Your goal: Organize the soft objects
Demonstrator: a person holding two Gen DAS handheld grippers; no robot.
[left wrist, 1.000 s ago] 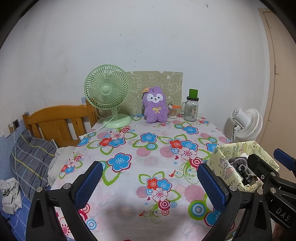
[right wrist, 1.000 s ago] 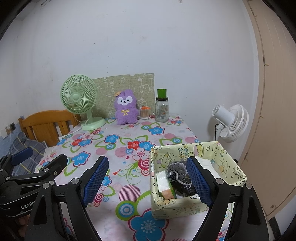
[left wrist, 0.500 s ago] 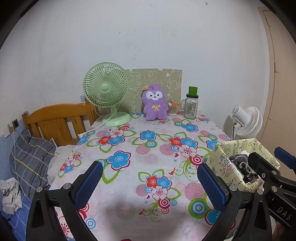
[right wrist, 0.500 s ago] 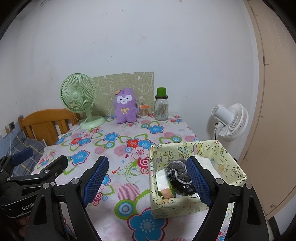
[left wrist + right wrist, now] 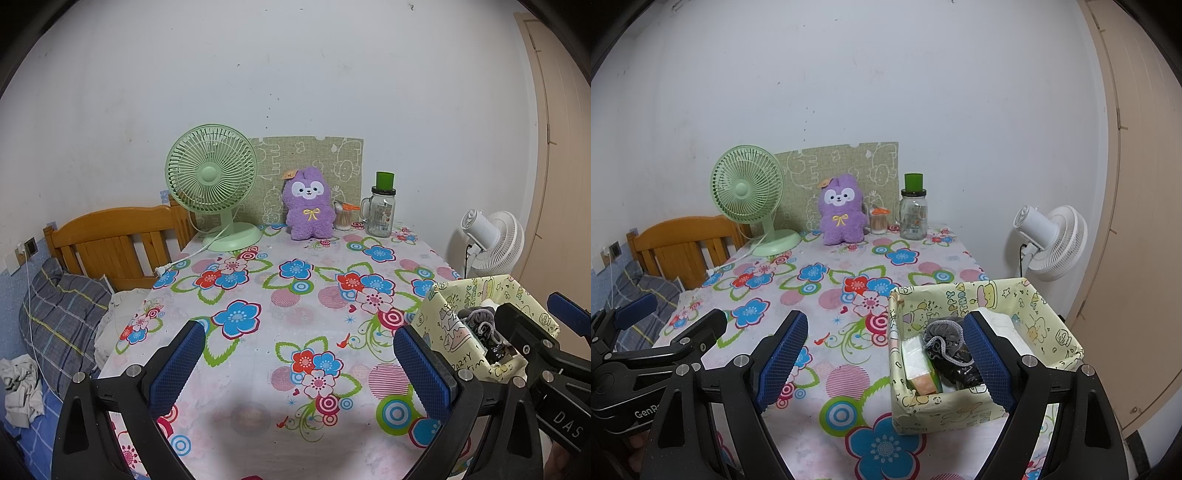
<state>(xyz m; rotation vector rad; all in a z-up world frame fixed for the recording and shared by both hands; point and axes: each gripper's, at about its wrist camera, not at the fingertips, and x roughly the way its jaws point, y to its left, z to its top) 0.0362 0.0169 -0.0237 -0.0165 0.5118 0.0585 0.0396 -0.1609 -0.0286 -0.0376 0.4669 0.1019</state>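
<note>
Both grippers hover over the flowered tabletop (image 5: 295, 295) with fingers spread wide and nothing between them — the left gripper (image 5: 295, 363) over bare cloth, the right gripper (image 5: 886, 360) with one finger in front of the yellow cartoon-print box (image 5: 1052, 321). That box sits at the tabletop's near right edge and holds a dark grey drawstring pouch (image 5: 942, 341), a tissue pack (image 5: 918, 365) and something white. A purple plush toy (image 5: 309, 203) stands upright at the far edge, between a green desk fan (image 5: 212, 177) and a glass jar (image 5: 381, 212) with a green lid. The path to it is unobstructed. The box reads "HAPPY" — and "PARTY" in the left view.
</note>
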